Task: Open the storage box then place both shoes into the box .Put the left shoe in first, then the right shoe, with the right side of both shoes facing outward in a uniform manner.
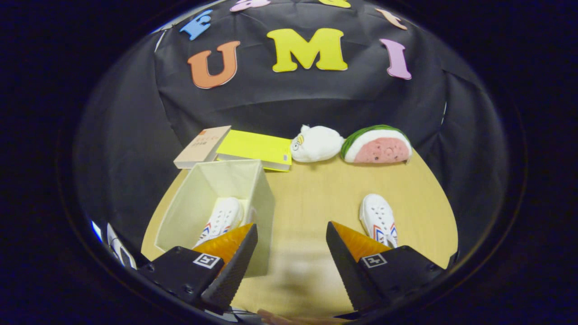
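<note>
Wooden table (316,194) lies bare between the wide-spread fingers of the tool (291,239), which holds nothing.

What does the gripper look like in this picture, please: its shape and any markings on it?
The gripper has two wedge-shaped fingers that taper toward the tips, with finely ribbed inner faces. Each sits on a blocky black base carrying a small square black-and-white marker tag. Round screw holes show on the base beside the storage box.

Two shoes (222,221) (379,220), one box (203,189), two books (255,149) (202,146), two plushes (316,143) (377,144)
</note>
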`<act>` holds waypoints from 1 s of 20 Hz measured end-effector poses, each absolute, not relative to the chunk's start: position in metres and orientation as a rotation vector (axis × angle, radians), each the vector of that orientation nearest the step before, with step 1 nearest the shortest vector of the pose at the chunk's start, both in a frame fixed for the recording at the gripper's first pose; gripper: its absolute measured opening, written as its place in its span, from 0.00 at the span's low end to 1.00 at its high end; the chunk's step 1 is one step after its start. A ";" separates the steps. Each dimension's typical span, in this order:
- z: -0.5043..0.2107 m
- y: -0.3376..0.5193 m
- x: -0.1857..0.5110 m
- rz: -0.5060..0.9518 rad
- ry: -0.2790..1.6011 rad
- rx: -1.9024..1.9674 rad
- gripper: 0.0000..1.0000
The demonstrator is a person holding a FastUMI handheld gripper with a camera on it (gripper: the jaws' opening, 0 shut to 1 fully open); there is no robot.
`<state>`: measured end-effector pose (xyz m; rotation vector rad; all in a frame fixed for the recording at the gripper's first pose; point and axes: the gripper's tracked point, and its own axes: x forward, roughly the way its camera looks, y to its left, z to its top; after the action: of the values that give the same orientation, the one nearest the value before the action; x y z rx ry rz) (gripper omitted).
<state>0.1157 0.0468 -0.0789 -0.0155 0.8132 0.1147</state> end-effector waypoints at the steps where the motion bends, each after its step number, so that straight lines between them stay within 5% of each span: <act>1: -0.085 0.032 0.110 0.097 0.827 -0.029 0.98; 20: -0.185 -0.176 0.135 -0.071 1.087 -0.059 1.00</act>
<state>0.1346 -0.1761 -0.1854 -0.0590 1.0871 -0.0710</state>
